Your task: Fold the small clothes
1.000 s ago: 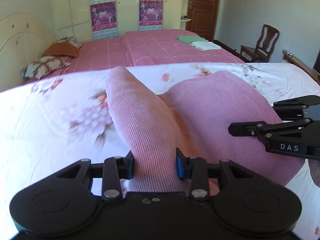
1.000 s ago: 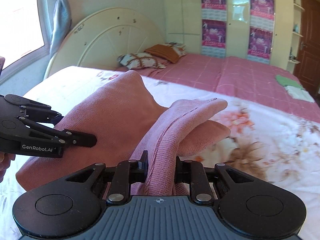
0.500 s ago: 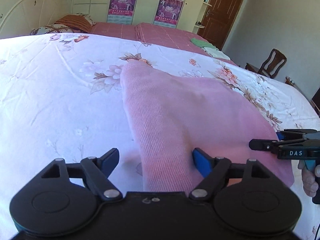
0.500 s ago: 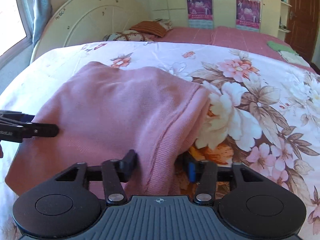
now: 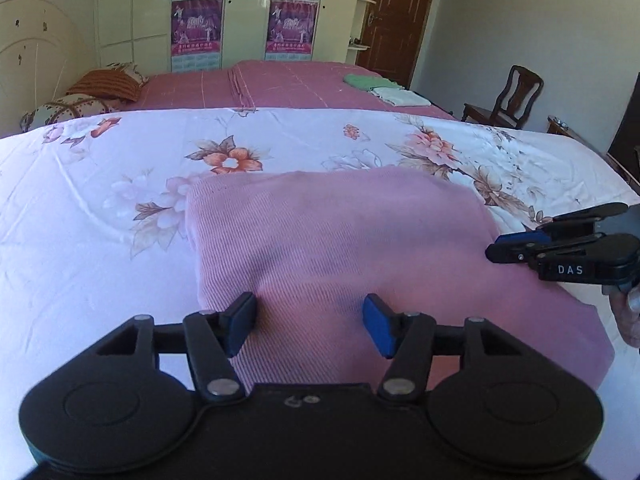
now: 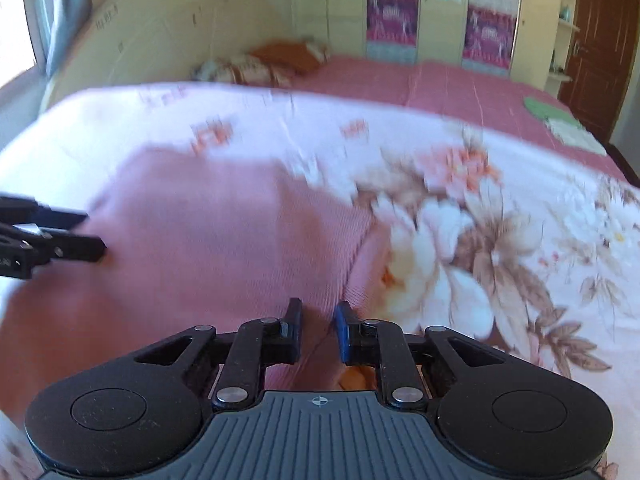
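A pink ribbed knit garment (image 5: 340, 232) lies folded flat on the white floral bedsheet (image 5: 100, 240). My left gripper (image 5: 310, 326) hovers low over its near left corner. Its jaws are closing, with the cloth lying under the gap and neither pad pressing on it. My right gripper (image 6: 318, 328) hangs over the garment's (image 6: 220, 232) near right edge, jaws closing to a narrow gap with nothing pinched. Each gripper shows in the other view: the right gripper (image 5: 494, 248) at the garment's right edge, the left gripper (image 6: 94, 232) at its left edge. The right wrist view is motion-blurred.
A second bed with a pink cover (image 5: 280, 84) stands behind, with pillows (image 5: 80, 100) and folded green and white clothes (image 5: 384, 88) on it. A wooden chair (image 5: 508, 100) and a door (image 5: 396, 20) are at the far right. A hand (image 5: 628, 312) holds the right gripper.
Both grippers let go of the lifted pink folds, and the garment now lies flat on the sheet. Both came down toward the bed. Their jaws spread, then narrowed again.
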The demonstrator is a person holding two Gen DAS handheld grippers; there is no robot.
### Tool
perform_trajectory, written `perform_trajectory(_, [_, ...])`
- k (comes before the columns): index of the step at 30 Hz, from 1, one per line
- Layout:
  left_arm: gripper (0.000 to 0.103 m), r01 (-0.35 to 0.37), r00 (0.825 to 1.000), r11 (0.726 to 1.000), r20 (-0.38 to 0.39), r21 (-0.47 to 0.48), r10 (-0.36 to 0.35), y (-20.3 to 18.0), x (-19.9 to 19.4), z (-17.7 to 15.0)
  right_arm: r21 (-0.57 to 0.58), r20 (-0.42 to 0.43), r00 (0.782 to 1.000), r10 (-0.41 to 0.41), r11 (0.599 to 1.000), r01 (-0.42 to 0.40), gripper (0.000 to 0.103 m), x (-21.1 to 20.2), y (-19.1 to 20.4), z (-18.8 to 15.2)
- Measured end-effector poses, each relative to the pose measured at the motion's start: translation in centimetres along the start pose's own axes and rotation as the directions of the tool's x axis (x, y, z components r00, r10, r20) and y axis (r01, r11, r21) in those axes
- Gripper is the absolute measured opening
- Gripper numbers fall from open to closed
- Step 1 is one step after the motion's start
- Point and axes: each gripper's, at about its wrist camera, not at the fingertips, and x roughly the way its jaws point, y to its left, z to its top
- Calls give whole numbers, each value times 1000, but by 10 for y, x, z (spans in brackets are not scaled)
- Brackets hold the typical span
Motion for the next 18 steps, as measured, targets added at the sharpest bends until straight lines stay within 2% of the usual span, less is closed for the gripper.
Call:
perform_trajectory(3, [58, 9, 1000, 1000, 26, 3, -9, 3, -10, -5, -32, -21, 999, -42, 999, 42, 17, 2, -1, 0])
perform_trajectory(5, [53, 5, 998, 1000, 56, 6, -5, 1, -31, -10, -34, -17, 998, -61, 998, 60, 17, -7, 1, 0])
perform_trajectory(9, [52, -55, 995, 998, 83, 26, 53, -7, -64, -36, -51, 72, 997, 12, 999, -8, 17, -60, 10, -13])
perform_trajectory(14, [56, -89, 989, 995, 116, -45, 94, -10, -81, -62, -179, 68, 989, 134, 977, -120, 17, -88, 35, -48])
perform_trajectory(16, [57, -93, 989, 993, 112, -69, 100, -11, -84, -65, -238, 34, 993, 116, 966, -104, 17, -83, 41, -61])
perform_trajectory(18, [59, -106, 988, 992, 102, -65, 113, -13, -86, -72, -246, 6, 997, 77, 967, -73, 17, -74, 36, -70])
